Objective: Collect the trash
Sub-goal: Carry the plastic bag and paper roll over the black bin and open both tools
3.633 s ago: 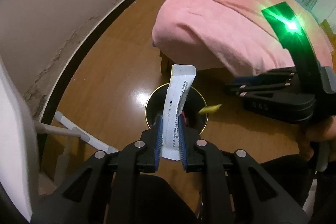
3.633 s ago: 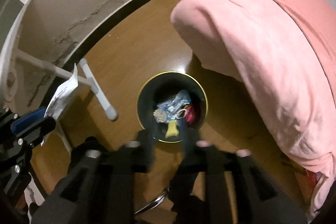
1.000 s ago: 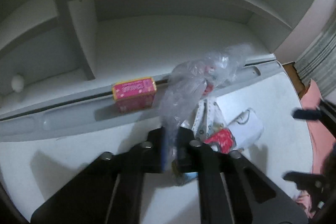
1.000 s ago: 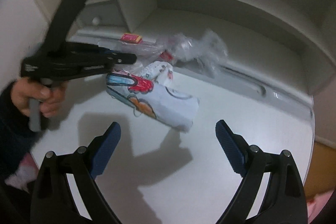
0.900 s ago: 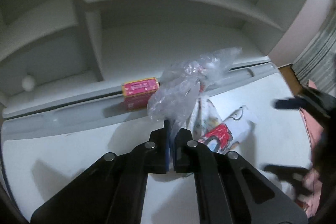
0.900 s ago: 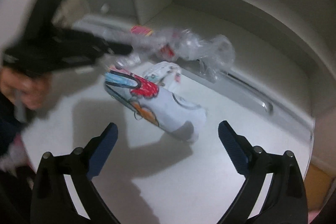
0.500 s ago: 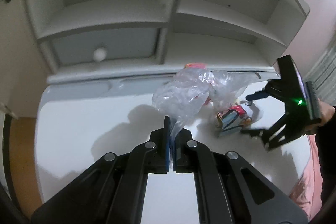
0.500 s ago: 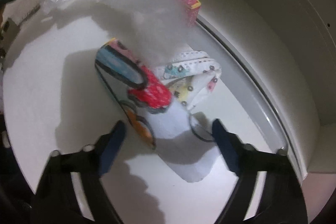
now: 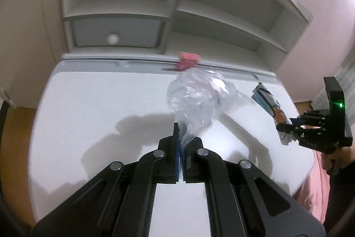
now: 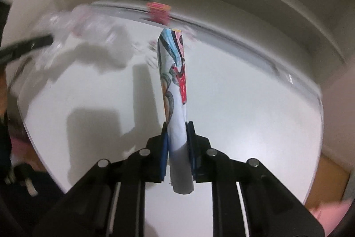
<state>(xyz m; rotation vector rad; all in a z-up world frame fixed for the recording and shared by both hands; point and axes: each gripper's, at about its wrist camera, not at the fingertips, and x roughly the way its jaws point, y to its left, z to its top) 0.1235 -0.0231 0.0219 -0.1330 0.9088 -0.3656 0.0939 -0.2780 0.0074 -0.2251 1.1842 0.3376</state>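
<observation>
Right wrist view: a rolled, colourfully printed white paper sheet (image 10: 175, 90) is being squeezed by the closing right gripper (image 10: 177, 143) above the smooth white desk (image 10: 244, 114); crinkled clear plastic film (image 9: 195, 101) is clamped in the left gripper (image 9: 180, 148).

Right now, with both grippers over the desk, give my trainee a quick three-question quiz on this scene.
1. True or false: the left gripper is shut on a plastic bag.
2. What sits between the closing jaws of the right gripper? A) a coloured paper B) a bottle C) nothing
3. What small thing stands at the back edge of the desk?

Key: 1 true; 2 A; 3 a pink box.
</observation>
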